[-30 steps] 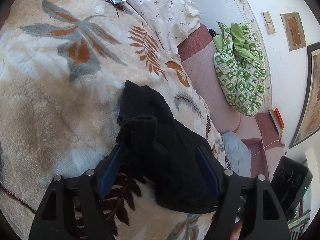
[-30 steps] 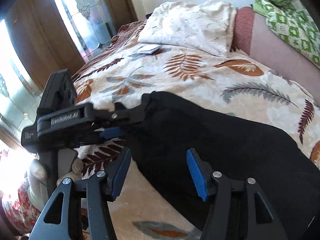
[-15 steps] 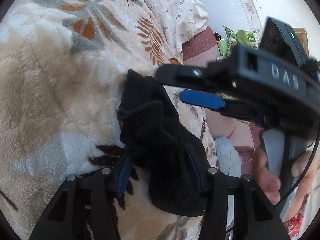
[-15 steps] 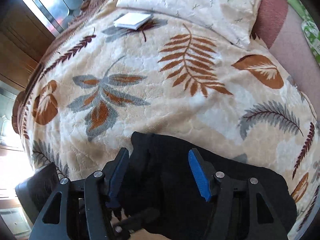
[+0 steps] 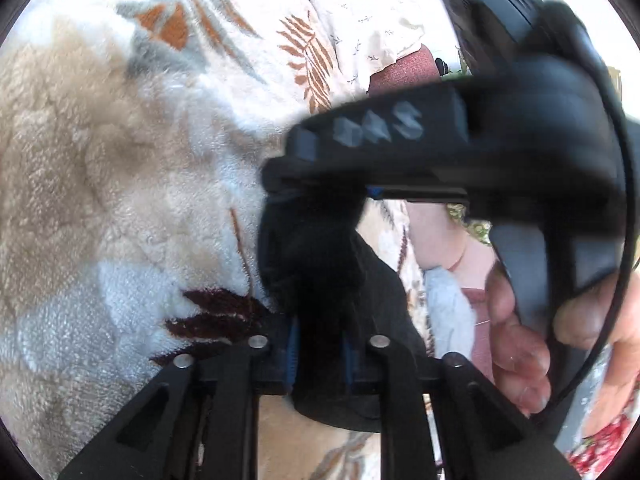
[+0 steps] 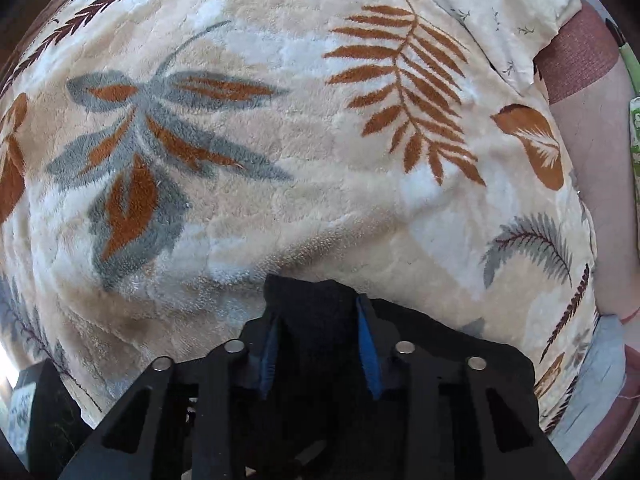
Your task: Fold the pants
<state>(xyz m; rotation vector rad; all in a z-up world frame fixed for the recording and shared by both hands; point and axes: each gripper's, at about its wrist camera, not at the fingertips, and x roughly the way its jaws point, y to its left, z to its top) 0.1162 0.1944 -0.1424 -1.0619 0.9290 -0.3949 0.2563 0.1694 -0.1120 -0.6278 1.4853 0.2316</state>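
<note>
Pants (image 5: 320,264), black and bunched, lie on the leaf-print fleece blanket (image 6: 304,184) of a bed. In the left wrist view their long axis runs from the near bottom edge up and slightly left toward a rounded folded end; in the right wrist view the cloth spreads from that end off to the lower right.

Left gripper (image 5: 320,350) has its blue pads drawn almost together, pinching a ridge of the black fabric. A second ago those pads stood wide on either side of the cloth.

Right gripper (image 6: 318,340) points steeply down at the folded end, its jaws closing, with a hump of fabric between the blue pads and both pads already against it. A second ago it was aimed far more level across the bed, with the jaws wide apart. Its body and the person's hand (image 5: 520,344) now fill the right of the left wrist view, blurred, right above the pants.

A pale sprigged pillow (image 6: 500,4) lies at the far edge.
</note>
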